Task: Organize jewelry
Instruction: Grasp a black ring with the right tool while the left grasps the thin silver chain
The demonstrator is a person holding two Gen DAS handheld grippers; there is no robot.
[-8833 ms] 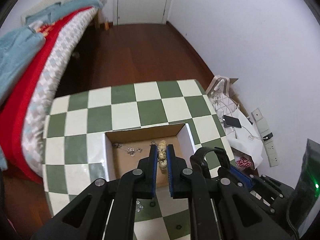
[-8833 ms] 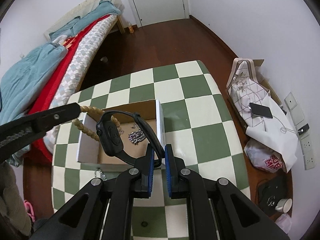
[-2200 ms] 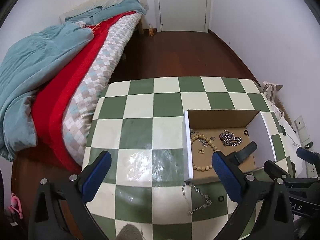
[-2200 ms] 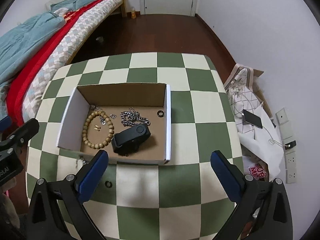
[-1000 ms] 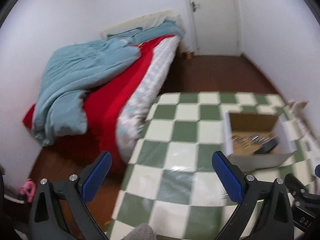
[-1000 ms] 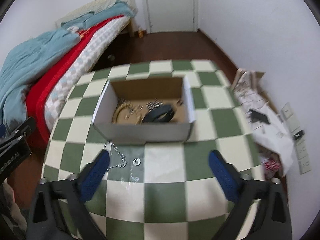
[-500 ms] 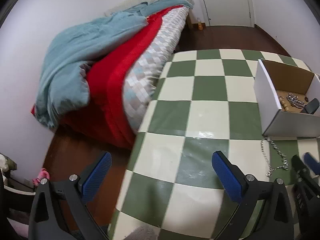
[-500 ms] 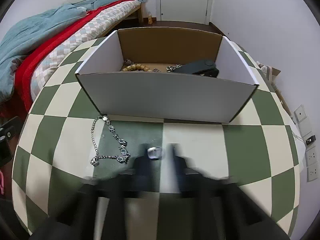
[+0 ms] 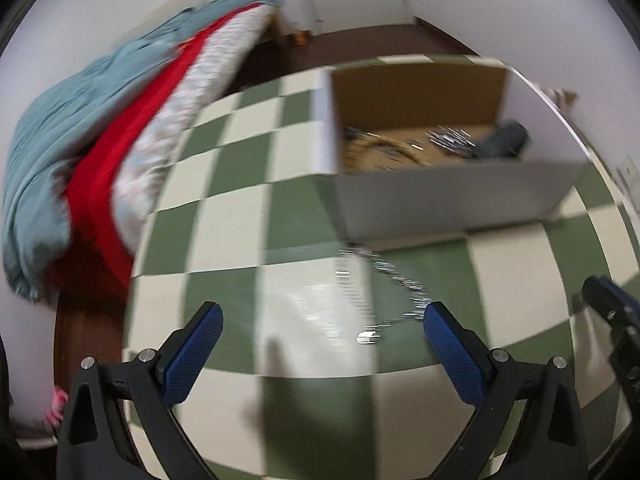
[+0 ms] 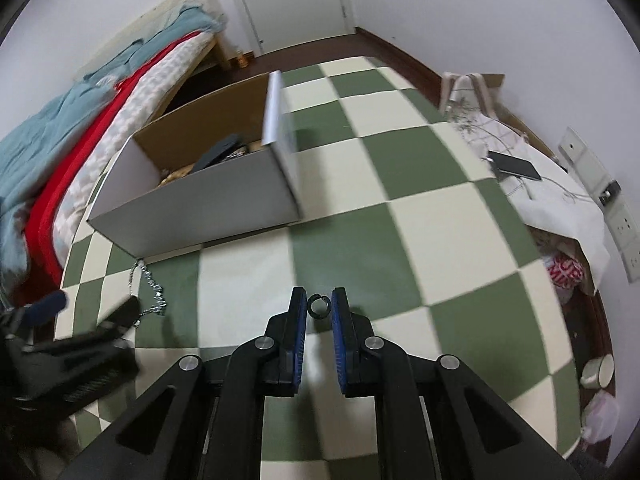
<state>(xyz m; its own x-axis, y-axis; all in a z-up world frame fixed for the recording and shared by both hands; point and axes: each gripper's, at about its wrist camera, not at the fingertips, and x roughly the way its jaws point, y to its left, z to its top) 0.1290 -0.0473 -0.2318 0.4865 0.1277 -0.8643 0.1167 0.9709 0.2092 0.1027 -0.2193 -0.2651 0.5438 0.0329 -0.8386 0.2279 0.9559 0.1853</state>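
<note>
Here the checkered surface (image 10: 400, 168) fills both views, with the cardboard box (image 10: 200, 208) at centre left of the right wrist view. The left hand-held gripper (image 9: 322, 340), low in its blurred frame, is spread wide over the silver chain (image 9: 394, 280). The right hand-held gripper (image 10: 319, 308) pinches a small dark ring (image 10: 319, 306) at lower centre. No writing is legible.

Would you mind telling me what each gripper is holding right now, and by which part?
The right gripper pinches a small dark ring across its band; the left gripper is open, holding nothing.
</note>
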